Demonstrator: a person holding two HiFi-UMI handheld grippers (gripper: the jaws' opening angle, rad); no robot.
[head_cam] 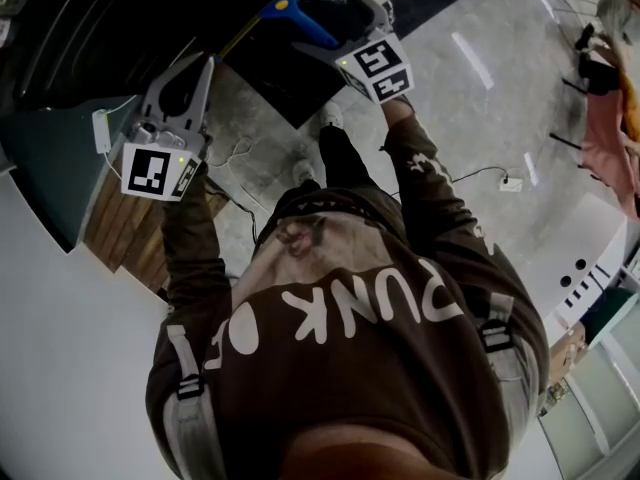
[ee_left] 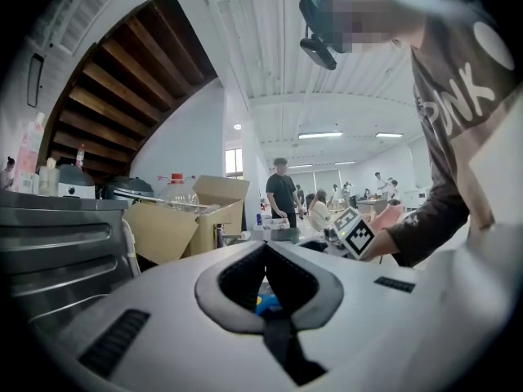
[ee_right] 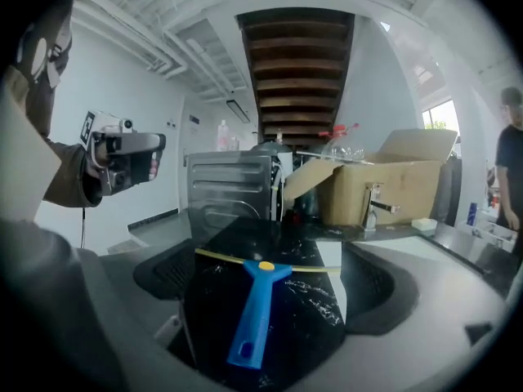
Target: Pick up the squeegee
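The squeegee (ee_right: pixel 252 313) has a blue handle and a thin yellow blade (ee_right: pixel 214 256). It lies flat on a black marble counter (ee_right: pixel 310 300), its handle pointing toward me. My right gripper (ee_right: pixel 270 258) is open wide, one jaw on each side of the squeegee, and neither pad touches it. In the head view the squeegee (head_cam: pixel 298 20) lies just in front of the right gripper (head_cam: pixel 325 23). The left gripper (head_cam: pixel 206 66) hangs to the left of the counter, its jaws meeting at the tip and holding nothing. In its own view the left gripper (ee_left: pixel 265 248) shows shut.
Behind the counter stand a steel appliance (ee_right: pixel 229 188), an open cardboard box (ee_right: pixel 384 188) and a tap (ee_right: pixel 372 207). Several people (ee_left: pixel 283 193) stand or sit in the room beyond. Cables (head_cam: pixel 235 153) lie on the floor by the person's feet.
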